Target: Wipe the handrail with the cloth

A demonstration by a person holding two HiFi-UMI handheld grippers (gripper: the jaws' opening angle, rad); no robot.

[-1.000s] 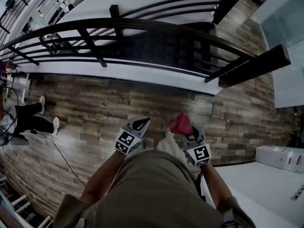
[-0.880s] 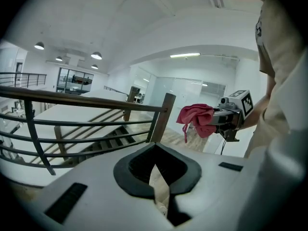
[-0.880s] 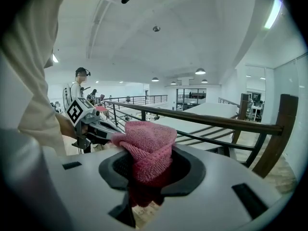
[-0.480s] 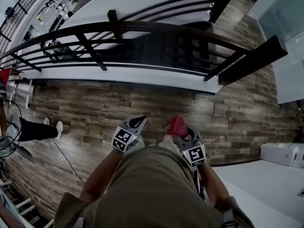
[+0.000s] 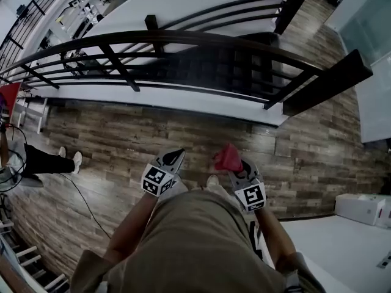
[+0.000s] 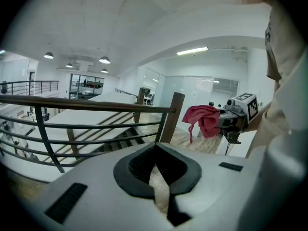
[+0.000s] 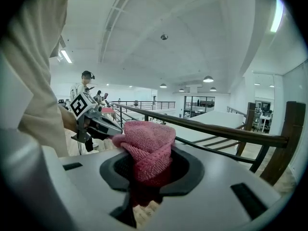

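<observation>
The dark wooden handrail (image 5: 183, 36) curves across the top of the head view, above black bars, well ahead of both grippers. My right gripper (image 5: 235, 165) is shut on a bunched red cloth (image 5: 228, 157), which sticks up out of its jaws (image 7: 147, 146). In the right gripper view the handrail (image 7: 216, 129) runs just beyond the cloth, apart from it. My left gripper (image 5: 174, 159) is shut and holds nothing; its closed tips (image 6: 156, 170) point toward the handrail (image 6: 86, 102). The left gripper view also catches the cloth (image 6: 204, 119) at the right.
A thick dark end post (image 5: 330, 81) stands at the rail's right end, and a stairwell drops behind the bars. A person's legs (image 5: 43, 160) and a floor cable (image 5: 85, 203) are at the left. A white box (image 5: 366, 209) sits at the right. Another person (image 7: 84, 88) stands beyond.
Both grippers have shifted a little across the wooden floor, cloth still held in the right one. The person's legs at the left have stepped to a new spot.
</observation>
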